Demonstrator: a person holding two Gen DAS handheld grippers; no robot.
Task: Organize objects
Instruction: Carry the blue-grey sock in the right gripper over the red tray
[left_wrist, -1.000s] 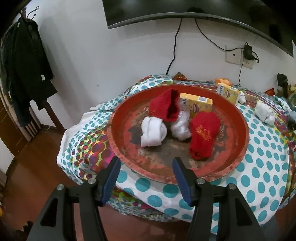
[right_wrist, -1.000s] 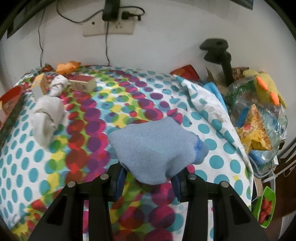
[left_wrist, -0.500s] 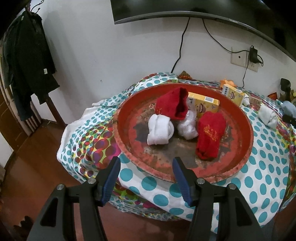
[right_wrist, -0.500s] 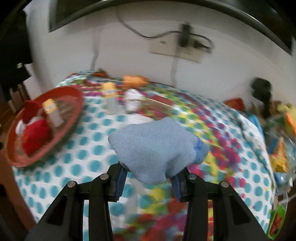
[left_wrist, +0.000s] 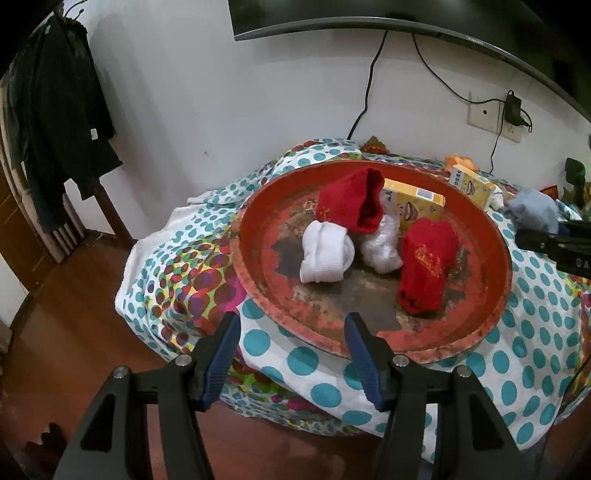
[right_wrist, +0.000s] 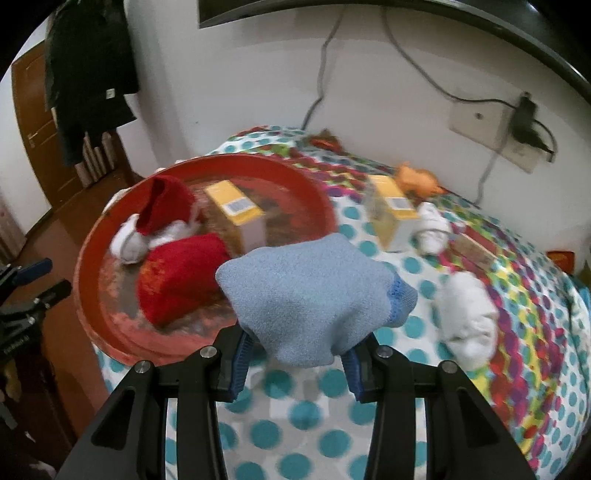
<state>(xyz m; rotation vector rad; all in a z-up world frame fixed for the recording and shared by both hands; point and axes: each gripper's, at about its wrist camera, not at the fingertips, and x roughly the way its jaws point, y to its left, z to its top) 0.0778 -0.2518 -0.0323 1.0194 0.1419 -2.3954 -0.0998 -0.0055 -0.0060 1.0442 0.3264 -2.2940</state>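
Carrying a bundled pale-blue knitted sock (right_wrist: 314, 295) with a darker blue cuff, the right gripper (right_wrist: 299, 354) has its jaws pinching the bundle low down, so most of the cloth bulges above and ahead of the blue pads. In the right wrist view the sock hangs over the near rim of the round, worn red metal tray (right_wrist: 88, 295), above the spotted cloth of the desk (right_wrist: 317, 413); in the left wrist view the same sock (left_wrist: 535, 210) shows at the far right, just outside the tray's rim (left_wrist: 495, 325).

The step in hand appears to be bringing this sock to the tray, which already holds two red socks (left_wrist: 424, 269), a rolled white sock (left_wrist: 325, 251), a crumpled white bundle (left_wrist: 380, 247) and a yellow carton (left_wrist: 413, 206). To do it well, the sock should be taken past the rim and over the bare, dark patch of tray floor nearer the left gripper, then lowered before the jaws part, so it neither catches on the rim nor rolls back onto the cloth. A soft bundle will likely slump once freed, so a low release suits it.

The right gripper points down at a slant toward the tray. The left gripper (left_wrist: 291, 354) hangs off the near edge of the desk, slanted downward too, its jaws spread with nothing between them.
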